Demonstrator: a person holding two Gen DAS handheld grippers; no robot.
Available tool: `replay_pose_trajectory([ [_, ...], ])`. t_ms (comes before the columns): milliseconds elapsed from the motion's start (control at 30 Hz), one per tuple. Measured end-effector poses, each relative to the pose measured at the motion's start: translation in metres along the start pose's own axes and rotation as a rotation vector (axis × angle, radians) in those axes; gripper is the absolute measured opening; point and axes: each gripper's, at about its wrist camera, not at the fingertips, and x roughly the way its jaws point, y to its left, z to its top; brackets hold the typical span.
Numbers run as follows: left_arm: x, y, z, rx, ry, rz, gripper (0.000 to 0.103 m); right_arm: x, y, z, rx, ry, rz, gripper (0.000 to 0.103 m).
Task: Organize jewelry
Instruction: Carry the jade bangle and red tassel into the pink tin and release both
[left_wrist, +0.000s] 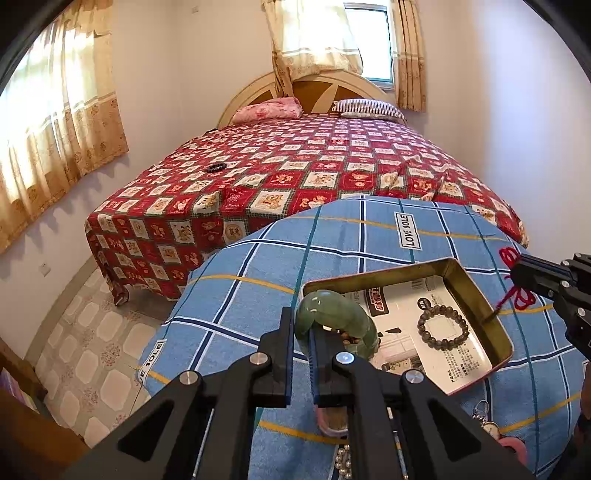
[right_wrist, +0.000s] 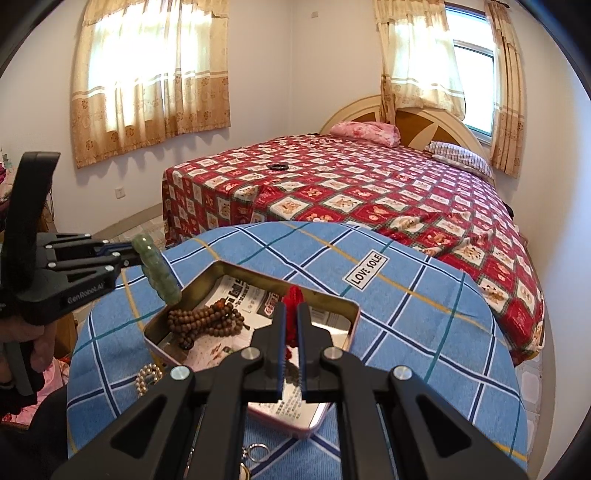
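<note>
My left gripper is shut on a green jade bangle and holds it above the near-left corner of an open metal tin. The tin is lined with printed paper and stands on a round table with a blue plaid cloth. A grey-brown bead bracelet lies inside the tin. My right gripper is shut on a red knotted cord over the tin. A brown wooden bead strand lies in the tin's left part. The left gripper with the bangle shows at the left.
On the cloth near the tin lie a gold bead bracelet, a key ring and a silver bead chain. Behind the table is a bed with a red patterned cover, with a small black ring on it. To the left is tiled floor.
</note>
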Motion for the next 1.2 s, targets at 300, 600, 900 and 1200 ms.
replay_pose_trajectory([
  [300, 0.017, -0.015, -0.005, 0.019, 0.033, -0.02, 0.006, 0.024, -0.003, -0.006, 0.014, 0.051, 0.0, 0.007],
  [600, 0.031, -0.018, -0.012, 0.031, 0.066, -0.015, 0.006, 0.036, -0.001, -0.015, 0.012, 0.088, 0.002, 0.007],
  [900, 0.041, -0.019, -0.017, 0.034, 0.088, -0.015, 0.006, 0.043, -0.001, -0.021, 0.007, 0.108, -0.011, 0.007],
  [1200, 0.045, -0.018, -0.02, 0.039, 0.097, -0.01, 0.006, 0.047, 0.001, -0.024, 0.003, 0.119, -0.013, 0.008],
])
